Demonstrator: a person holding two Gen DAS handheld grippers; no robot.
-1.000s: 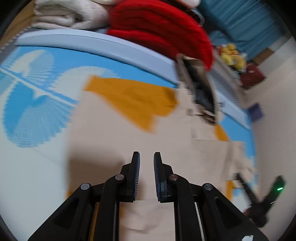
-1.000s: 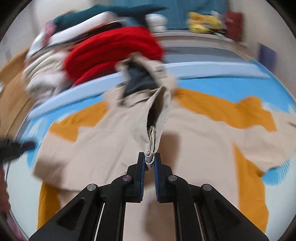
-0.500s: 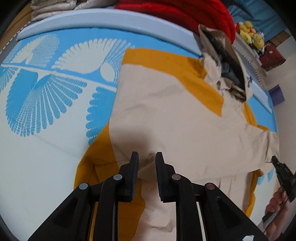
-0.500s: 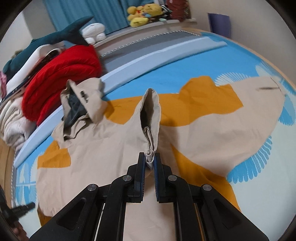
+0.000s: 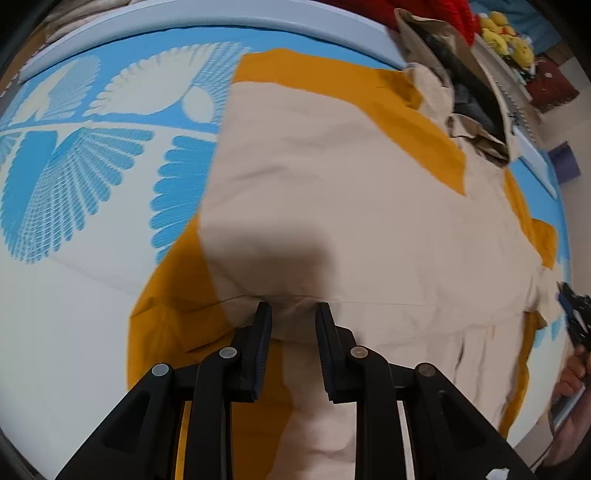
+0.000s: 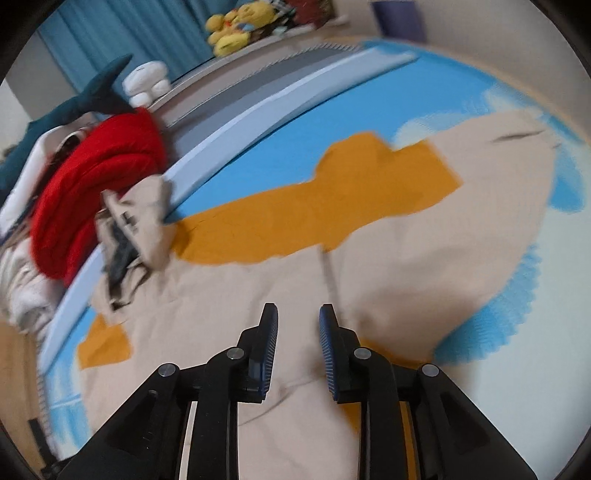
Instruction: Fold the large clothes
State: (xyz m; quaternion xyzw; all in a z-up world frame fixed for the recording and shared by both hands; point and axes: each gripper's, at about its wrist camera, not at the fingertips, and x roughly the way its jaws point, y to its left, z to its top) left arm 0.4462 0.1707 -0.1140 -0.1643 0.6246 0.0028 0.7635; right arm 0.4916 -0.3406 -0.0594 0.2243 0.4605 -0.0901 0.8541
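Blue-and-white bedding [image 5: 92, 177] with a fan-shaped print covers a bed, and a beige-and-mustard jacket [image 5: 351, 206] lies spread flat across it, reaching toward the bed's far edge, where a pale blue border [image 5: 221, 18] runs.

From the left wrist view, the left gripper [image 5: 293, 314] points steeply down at a folded seam of the jacket. Its jaws are opening; a small ridge of beige cloth sits between the tips, which stand apart and do not press on it. A mustard panel [image 5: 166, 314] lies just to the left of the tips. The jacket's hood [image 5: 461, 92], with a dark lining, lies crumpled at the far right edge of the bed, next to a red knit [image 5: 454, 11]. At the picture's right edge a hand [image 5: 570, 373] shows, holding the other black tool.

From the right wrist view, blurred by motion, the right gripper [image 6: 298, 317] hangs over the jacket's beige body [image 6: 221, 295]. Its jaws are opening, and nothing is between them. A mustard band [image 6: 314, 210] crosses the jacket beyond the tips. The hood [image 6: 136, 221] lies against the border at the far left, touching the red knit [image 6: 92, 184]. Yellow plush toys [image 6: 240, 26] and a teal curtain [image 6: 129, 33] stand behind the bed.
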